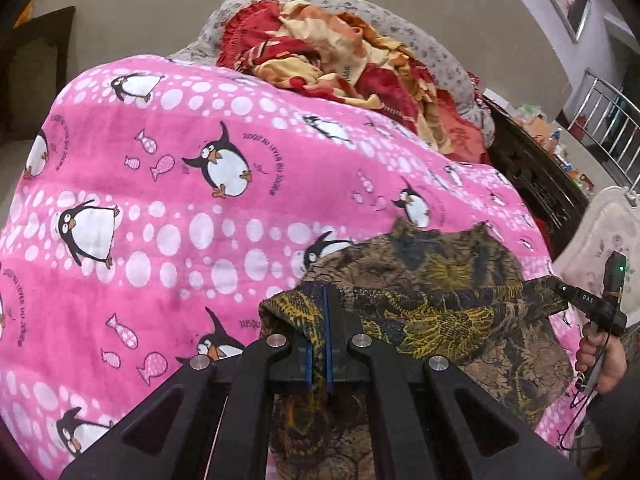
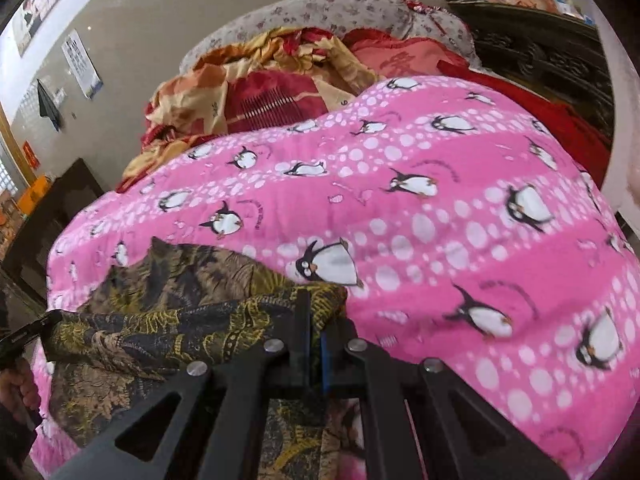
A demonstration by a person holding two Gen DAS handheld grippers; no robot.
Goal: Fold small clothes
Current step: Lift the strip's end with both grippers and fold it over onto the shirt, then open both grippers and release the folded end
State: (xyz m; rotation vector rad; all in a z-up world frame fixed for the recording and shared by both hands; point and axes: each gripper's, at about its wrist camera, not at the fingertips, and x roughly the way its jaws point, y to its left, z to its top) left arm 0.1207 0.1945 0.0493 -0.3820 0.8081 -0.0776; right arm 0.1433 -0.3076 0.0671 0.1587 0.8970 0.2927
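A small dark garment with a brown and yellow leaf print (image 1: pixel 448 292) lies on a pink penguin blanket (image 1: pixel 168 208). My left gripper (image 1: pixel 325 300) is shut on its left corner, and cloth hangs down between the blue pads. In the right wrist view the same garment (image 2: pixel 172 320) stretches to the left, and my right gripper (image 2: pixel 316 312) is shut on its right corner. The garment's edge is held taut between the two grippers. The right gripper (image 1: pixel 592 304) and the hand holding it show at the right edge of the left wrist view.
A crumpled red and yellow blanket (image 1: pixel 332 56) and a grey flowered quilt (image 1: pixel 432 48) are heaped behind the pink blanket (image 2: pixel 460 208). A dark carved cabinet (image 1: pixel 532 176) with small items on top stands to the right. A cream cushion (image 1: pixel 600 240) sits near a metal rail.
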